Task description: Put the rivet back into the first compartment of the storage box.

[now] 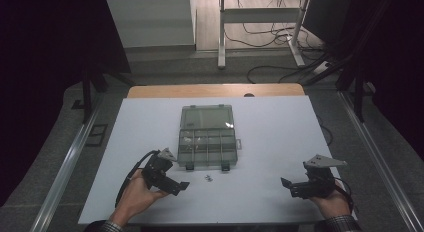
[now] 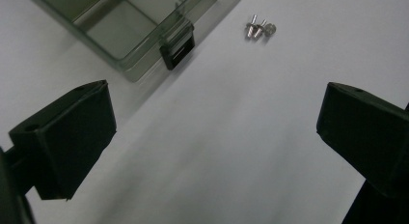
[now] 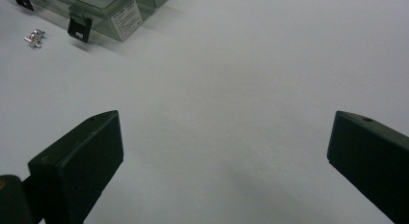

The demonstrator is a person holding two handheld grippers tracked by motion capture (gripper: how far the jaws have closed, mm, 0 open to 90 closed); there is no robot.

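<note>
Near the desk's front edge, the left gripper point(image 1: 167, 182) and right gripper point(image 1: 299, 186) hover with jaws apart, holding nothing. Small screws point(image 1: 208, 178) lie between them, just before the open clear organizer box point(image 1: 207, 137) mid-desk point(image 1: 280, 137). Beyond the far edge, cables point(image 1: 265, 39) trail over grey floor.

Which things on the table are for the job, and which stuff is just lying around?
For the job:
- clear plastic box, lid open, with dividers inside
- small screws on the table just in front of the box
- left gripper, open
- right gripper, open

Just lying about:
- cables on the floor beyond the table
- metal frame legs standing back there
</note>
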